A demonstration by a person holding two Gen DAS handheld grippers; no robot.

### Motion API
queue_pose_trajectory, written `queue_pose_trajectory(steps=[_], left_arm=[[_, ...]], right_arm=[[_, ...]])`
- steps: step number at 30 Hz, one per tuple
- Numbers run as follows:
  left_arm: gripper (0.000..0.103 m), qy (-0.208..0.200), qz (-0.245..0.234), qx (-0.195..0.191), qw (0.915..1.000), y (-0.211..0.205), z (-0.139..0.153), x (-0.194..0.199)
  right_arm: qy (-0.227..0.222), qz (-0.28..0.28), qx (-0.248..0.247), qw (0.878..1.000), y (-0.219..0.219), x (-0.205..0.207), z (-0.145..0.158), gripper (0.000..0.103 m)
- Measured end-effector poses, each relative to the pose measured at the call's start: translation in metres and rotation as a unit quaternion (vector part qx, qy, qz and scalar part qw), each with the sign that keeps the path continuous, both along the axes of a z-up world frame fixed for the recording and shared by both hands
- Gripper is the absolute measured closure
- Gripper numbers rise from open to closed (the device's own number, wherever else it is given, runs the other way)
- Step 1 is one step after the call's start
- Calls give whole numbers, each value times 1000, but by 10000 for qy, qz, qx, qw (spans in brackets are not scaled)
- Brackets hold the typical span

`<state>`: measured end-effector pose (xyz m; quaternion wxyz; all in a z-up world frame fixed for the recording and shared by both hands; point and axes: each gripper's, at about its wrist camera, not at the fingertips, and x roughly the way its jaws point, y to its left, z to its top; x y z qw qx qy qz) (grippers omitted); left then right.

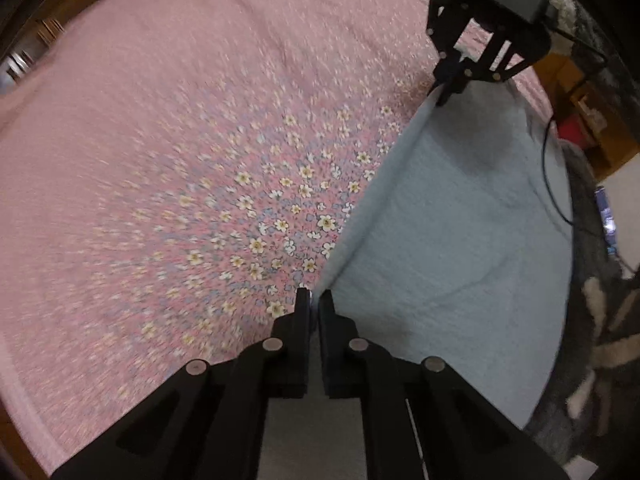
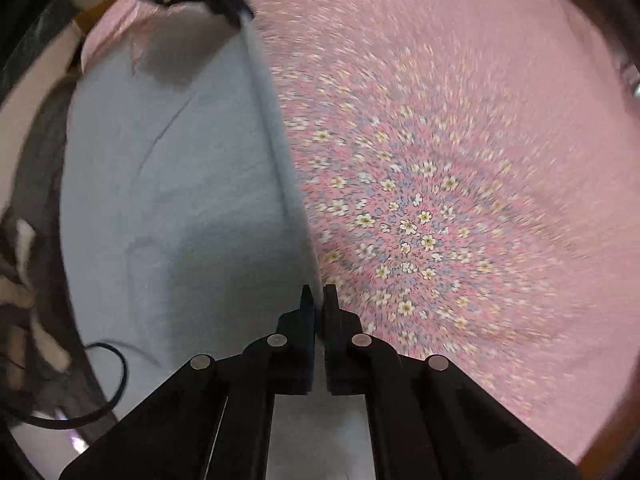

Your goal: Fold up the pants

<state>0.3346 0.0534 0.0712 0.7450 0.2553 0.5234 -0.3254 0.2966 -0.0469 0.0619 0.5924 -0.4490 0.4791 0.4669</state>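
Note:
The pants (image 1: pixel 460 240) are pale blue fleece, spread on a pink flowered bedspread (image 1: pixel 180 140). In the left wrist view my left gripper (image 1: pixel 314 296) is shut on the near end of their long straight edge. At the far end of that edge the right gripper (image 1: pixel 448 94) pinches the same cloth. From the right wrist the pants (image 2: pixel 180 200) fill the left half, and my right gripper (image 2: pixel 319 294) is shut on the edge, which runs taut up to the left gripper (image 2: pixel 240 12) at the top. The edge is lifted slightly off the bedspread (image 2: pixel 460 120).
A black cable (image 2: pixel 108 384) loops over the pants' near corner, and the cable (image 1: pixel 550 168) also trails along their right side. A dark patterned blanket (image 1: pixel 600 320) lies beyond the pants. Wooden bed frame (image 1: pixel 24 456) rims the bedspread.

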Motion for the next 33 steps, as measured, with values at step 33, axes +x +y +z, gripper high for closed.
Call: queue_pose_trajectory(steps=[33], left_arm=[[100,-2530,954,815,9593,-64,8,-297]], right_arm=[[-4185,1249,-142,8995,-24,-362,-65,99]])
